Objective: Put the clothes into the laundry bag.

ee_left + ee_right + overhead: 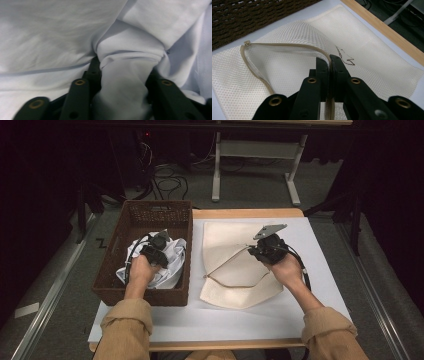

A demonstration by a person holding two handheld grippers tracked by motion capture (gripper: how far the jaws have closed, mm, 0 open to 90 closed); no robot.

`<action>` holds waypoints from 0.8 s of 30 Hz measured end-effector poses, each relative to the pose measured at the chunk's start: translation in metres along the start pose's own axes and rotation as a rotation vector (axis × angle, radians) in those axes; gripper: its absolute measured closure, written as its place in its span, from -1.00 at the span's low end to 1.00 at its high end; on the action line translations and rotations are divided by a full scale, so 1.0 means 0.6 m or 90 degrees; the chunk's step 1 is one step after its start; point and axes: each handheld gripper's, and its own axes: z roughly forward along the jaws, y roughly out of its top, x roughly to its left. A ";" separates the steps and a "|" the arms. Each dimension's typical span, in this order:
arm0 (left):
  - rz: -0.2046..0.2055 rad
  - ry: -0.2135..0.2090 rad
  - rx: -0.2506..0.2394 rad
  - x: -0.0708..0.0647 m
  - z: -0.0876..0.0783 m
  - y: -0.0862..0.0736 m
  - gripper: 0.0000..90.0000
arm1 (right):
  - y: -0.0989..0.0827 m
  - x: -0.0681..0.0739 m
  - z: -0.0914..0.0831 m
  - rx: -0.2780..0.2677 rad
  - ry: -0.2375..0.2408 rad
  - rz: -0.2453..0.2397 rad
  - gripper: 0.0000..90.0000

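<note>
Left hand-held gripper (159, 241) down inside the wicker basket (131, 222), jaws clamped on a bunched fold of white cloth (130, 75). Right hand-held gripper (329, 61) pinched tight on the zipper edge of the cream mesh laundry bag (225, 240), lifting its mouth open on the desk (320, 265) just beside the basket.

The right gripper (329, 62) was clamped on the zippered edge of a cream mesh laundry bag (287, 67), its two black jaws pressed together with the tan zipper tape (294, 46) between them. The bag's opening was lifted, showing the mesh interior. The metal zipper slider (247, 43) sat at the far left end of the opening. A dark woven wicker basket (249, 17) stood beyond the bag. The bag lay on a white sheet (322, 7) over a wooden table edge (387, 30).
</note>
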 end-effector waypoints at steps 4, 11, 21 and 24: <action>-0.004 -0.014 -0.009 0.003 -0.013 -0.003 0.58 | 0.001 -0.006 0.005 0.000 0.008 0.005 0.93; -0.026 -0.030 -0.038 0.013 -0.047 -0.012 0.65 | 0.006 -0.007 0.010 -0.011 0.027 -0.006 0.93; -0.034 -0.059 -0.082 0.025 -0.102 -0.035 0.69 | 0.010 -0.013 0.027 -0.026 0.054 0.001 0.93; -0.037 -0.063 -0.092 0.029 -0.114 -0.041 0.69 | 0.011 -0.013 0.029 -0.024 0.056 0.002 0.93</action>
